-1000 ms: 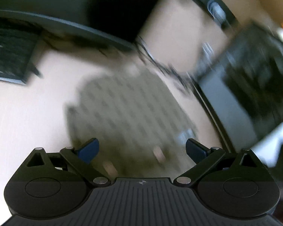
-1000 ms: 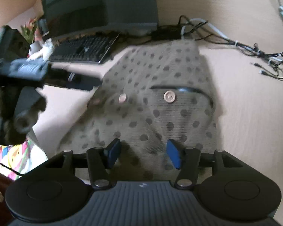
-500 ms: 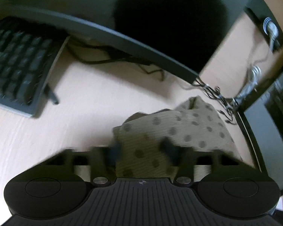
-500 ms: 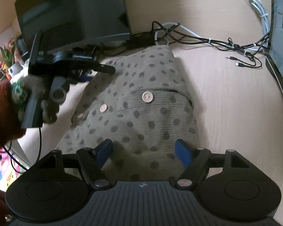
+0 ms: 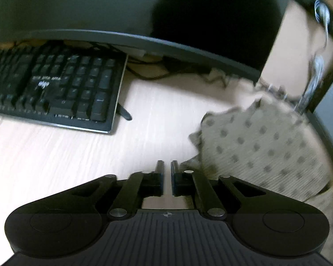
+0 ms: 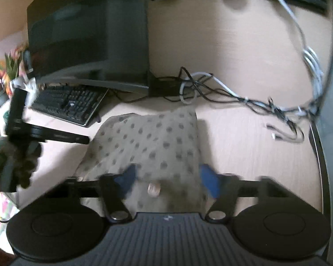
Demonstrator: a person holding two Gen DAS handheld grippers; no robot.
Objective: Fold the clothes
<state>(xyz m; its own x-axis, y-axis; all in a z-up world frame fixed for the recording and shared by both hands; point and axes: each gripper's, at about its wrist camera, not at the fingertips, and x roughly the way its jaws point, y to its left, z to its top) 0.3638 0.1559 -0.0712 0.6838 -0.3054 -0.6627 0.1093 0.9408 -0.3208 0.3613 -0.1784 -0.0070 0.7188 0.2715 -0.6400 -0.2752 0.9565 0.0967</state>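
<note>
An olive garment with dark dots [image 6: 157, 141] lies folded on the light wood desk; it also shows at the right of the left wrist view [image 5: 262, 146]. A pale button [image 6: 153, 188] shows near its front edge. My left gripper [image 5: 167, 166] is shut on nothing, its tips just left of the garment's near edge, over bare desk. It shows from outside at the left of the right wrist view [image 6: 55, 136]. My right gripper [image 6: 166, 177] is open, its blue pads [image 6: 208, 177] spread over the garment's front part.
A black keyboard [image 5: 53, 88] lies at the left under a dark monitor [image 5: 122, 11]. A tangle of cables [image 6: 244, 102] lies behind and right of the garment. A dark case edge [image 6: 328, 88] stands at the right.
My left gripper has closed and swung left off the garment to the desk beside it. My right gripper has opened wider and moved forward over the garment.
</note>
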